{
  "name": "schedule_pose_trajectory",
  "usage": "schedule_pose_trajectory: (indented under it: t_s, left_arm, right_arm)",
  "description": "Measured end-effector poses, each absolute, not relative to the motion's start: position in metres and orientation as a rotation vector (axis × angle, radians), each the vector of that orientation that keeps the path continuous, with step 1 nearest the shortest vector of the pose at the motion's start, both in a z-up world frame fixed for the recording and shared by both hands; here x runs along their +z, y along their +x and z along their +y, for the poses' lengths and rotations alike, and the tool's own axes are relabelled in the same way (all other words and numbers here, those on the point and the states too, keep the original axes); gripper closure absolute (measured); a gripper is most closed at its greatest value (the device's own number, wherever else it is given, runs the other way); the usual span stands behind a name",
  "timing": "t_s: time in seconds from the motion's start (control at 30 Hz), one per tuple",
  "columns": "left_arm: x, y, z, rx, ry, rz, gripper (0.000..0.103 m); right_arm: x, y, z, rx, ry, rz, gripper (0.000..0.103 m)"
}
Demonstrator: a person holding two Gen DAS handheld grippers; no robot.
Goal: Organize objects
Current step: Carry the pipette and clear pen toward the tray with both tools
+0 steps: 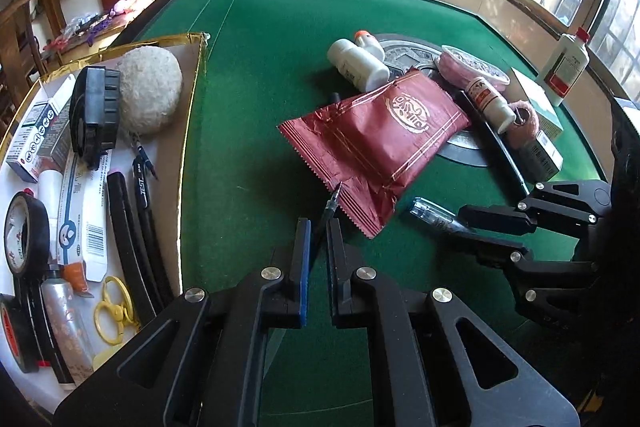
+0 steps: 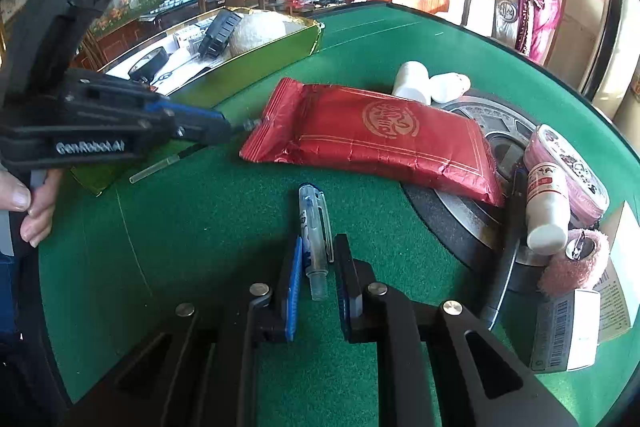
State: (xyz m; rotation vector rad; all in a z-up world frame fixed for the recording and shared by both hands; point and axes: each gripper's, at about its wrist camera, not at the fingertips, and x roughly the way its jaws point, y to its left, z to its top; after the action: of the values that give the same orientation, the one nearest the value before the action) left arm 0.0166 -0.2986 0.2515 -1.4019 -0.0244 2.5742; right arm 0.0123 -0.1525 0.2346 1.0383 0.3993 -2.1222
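Left claw [image 1: 318,227] clenched on thin black pen refill [image 1: 325,217]; right claw [image 2: 318,247] grasping clear pen barrel [image 2: 314,227].

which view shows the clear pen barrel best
The right wrist view: the clear plastic pen barrel with blue print lies full length between the right gripper fingers, clip and open end visible. The left wrist view shows only its far end, the rest hidden by those fingers.

On the green felt table [image 1: 256,75]: one red foil packet [image 1: 376,143], two white plastic bottles lying side by side [image 1: 360,61], one clear plastic pen barrel [image 2: 316,239], one thin black pen refill [image 1: 329,211]. In the gold-edged cardboard tray [image 1: 188,131]: two rolls of black tape [image 1: 24,231], one pale round stone [image 1: 150,93].
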Motion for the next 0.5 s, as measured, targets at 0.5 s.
schedule_pose_trajectory:
  t_s: [0.5]
  left_arm:
    - [0.241,0.013,-0.29,2.555,-1.467,0.12,0.087]
  right_arm:
    - [0.234,0.018,-0.163,-2.091,1.018,0.417,0.064]
